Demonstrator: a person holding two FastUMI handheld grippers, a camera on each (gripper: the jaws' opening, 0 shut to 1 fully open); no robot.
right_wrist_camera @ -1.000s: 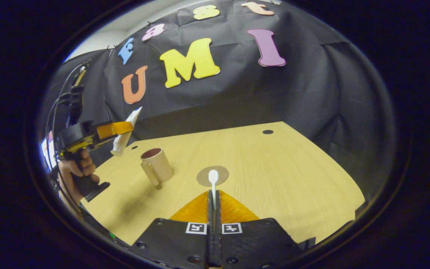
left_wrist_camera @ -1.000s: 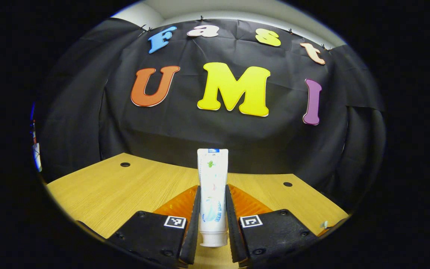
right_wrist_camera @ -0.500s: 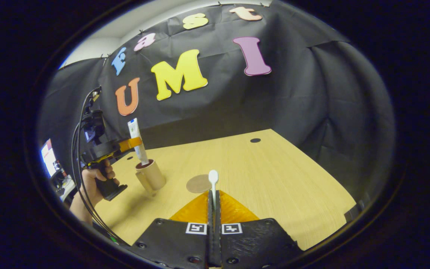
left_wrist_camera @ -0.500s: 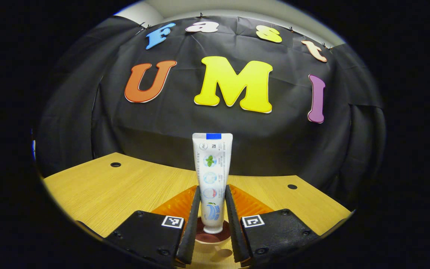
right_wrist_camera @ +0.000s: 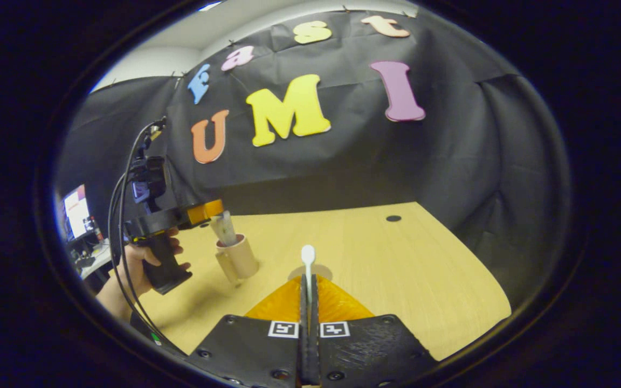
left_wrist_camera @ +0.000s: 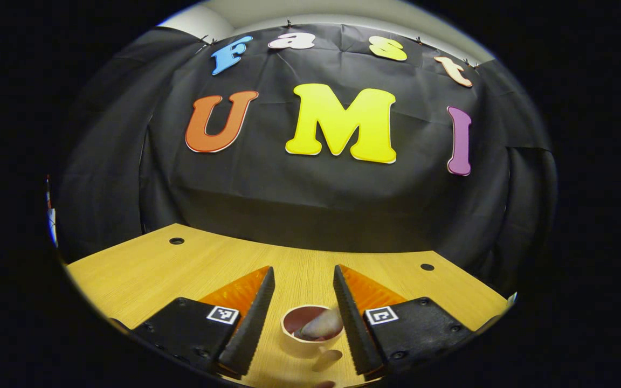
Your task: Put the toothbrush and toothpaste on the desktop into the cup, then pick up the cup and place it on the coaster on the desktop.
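In the left gripper view my left gripper [left_wrist_camera: 303,269] stands open just above the tan cup [left_wrist_camera: 304,345]. The white toothpaste tube [left_wrist_camera: 322,325] rests inside the cup, free of both fingers. The right gripper view shows the same cup [right_wrist_camera: 239,260] on the table at the left, with the toothpaste [right_wrist_camera: 225,229] leaning out of it under the left gripper [right_wrist_camera: 206,211], which a hand [right_wrist_camera: 140,261] holds. My right gripper [right_wrist_camera: 309,280] is shut on the white toothbrush [right_wrist_camera: 308,252], head pointing forward. The round brown coaster [right_wrist_camera: 325,271] lies beyond it, partly hidden.
The wooden table [right_wrist_camera: 397,269] has small dark holes at the back [left_wrist_camera: 176,241] [left_wrist_camera: 427,267] and is backed by the black cloth wall. A lit monitor [right_wrist_camera: 76,210] and cables [right_wrist_camera: 119,215] sit at the far left of the right gripper view.
The left gripper lowered the toothpaste into the cup and opened, letting the tube drop inside. The right gripper kept hold of the toothbrush and drifted slightly toward the coaster.
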